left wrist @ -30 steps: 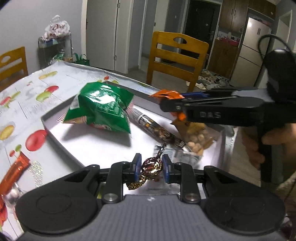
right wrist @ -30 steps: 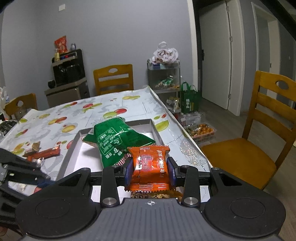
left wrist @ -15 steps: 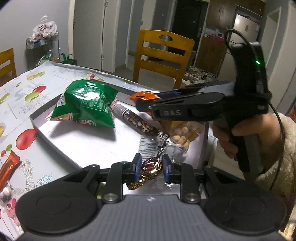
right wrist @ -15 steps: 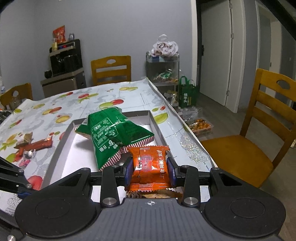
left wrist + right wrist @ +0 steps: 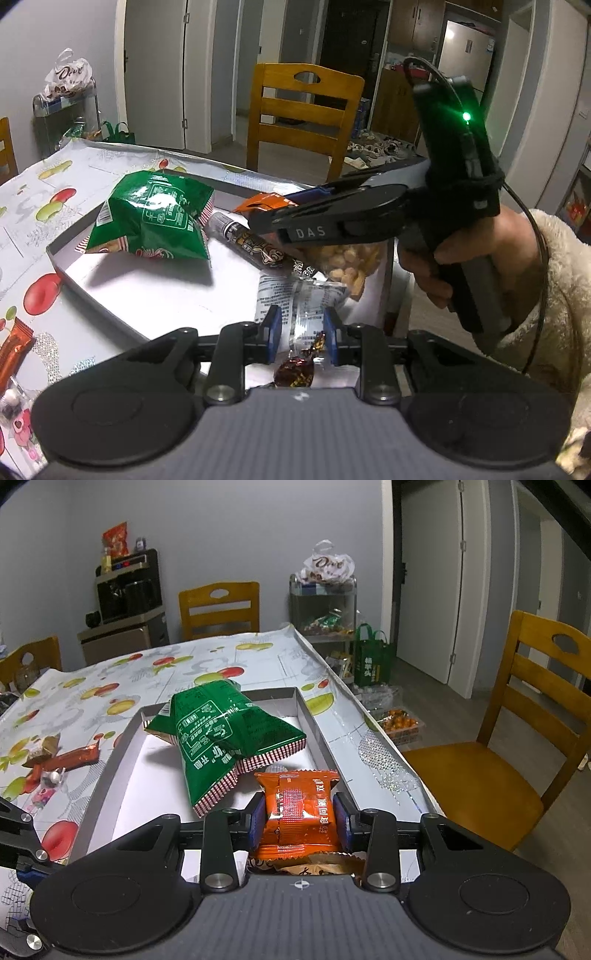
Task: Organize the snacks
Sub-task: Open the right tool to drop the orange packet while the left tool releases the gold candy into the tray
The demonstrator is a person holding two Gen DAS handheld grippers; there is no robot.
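between the spread fingers of the left gripper (image 5: 300,334), a foil candy (image 5: 295,370) sits loose in the near end of the tray (image 5: 325,738). the right gripper (image 5: 300,818) pinches an orange packet (image 5: 299,808) just over the tray. farther in lies a big green bag (image 5: 221,734). past it stands a wooden chair (image 5: 303,114).

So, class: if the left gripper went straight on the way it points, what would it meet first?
Probably the clear printed packet lying just ahead of the open left gripper in the tray; beyond it, the peanut bag. Depth is uncertain.
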